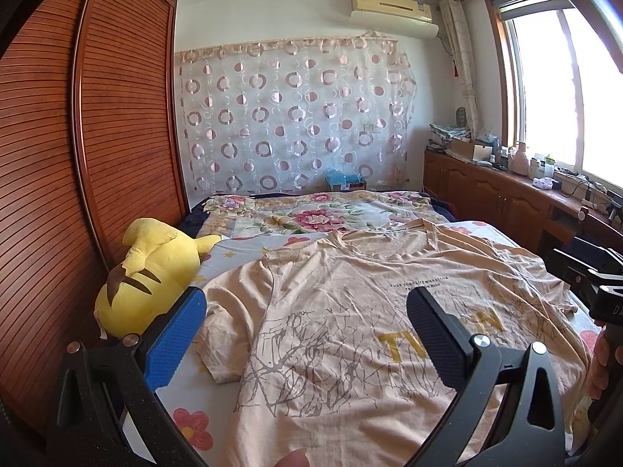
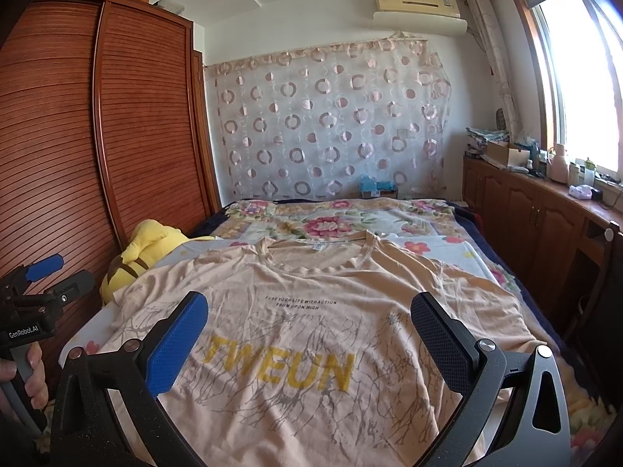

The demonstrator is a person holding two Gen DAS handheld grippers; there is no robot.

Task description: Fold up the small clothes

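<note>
Presently the peach T-shirt (image 2: 296,334) is lying face-up, flat on the bed (image 2: 436,214), appearing light, limp and crease-prone, best pinched at hem or sleeve edges, while the left hand-held gripper (image 1: 307,334) and right hand-held gripper (image 2: 309,334) are hovering released above it.

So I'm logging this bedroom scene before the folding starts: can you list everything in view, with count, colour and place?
T-shirt: one, peach with yellow lettering, spread flat on the bed, collar at the far end.
Plush toy: one, yellow, left of the shirt, against the wardrobe.
Bed cover: one, floral, beyond the shirt.
Wardrobe: one, brown, slatted, along the left wall.
Curtain: one, sheer with pink rings, on the far wall.
Air conditioner: one, cream, high on the far wall.
Cabinet: one run, brown, under the window at right, top cluttered with small items.
Window: one, bright, right wall.
Left gripper: fingers open, over the shirt.
Right gripper: fingers open, over the shirt.
</note>
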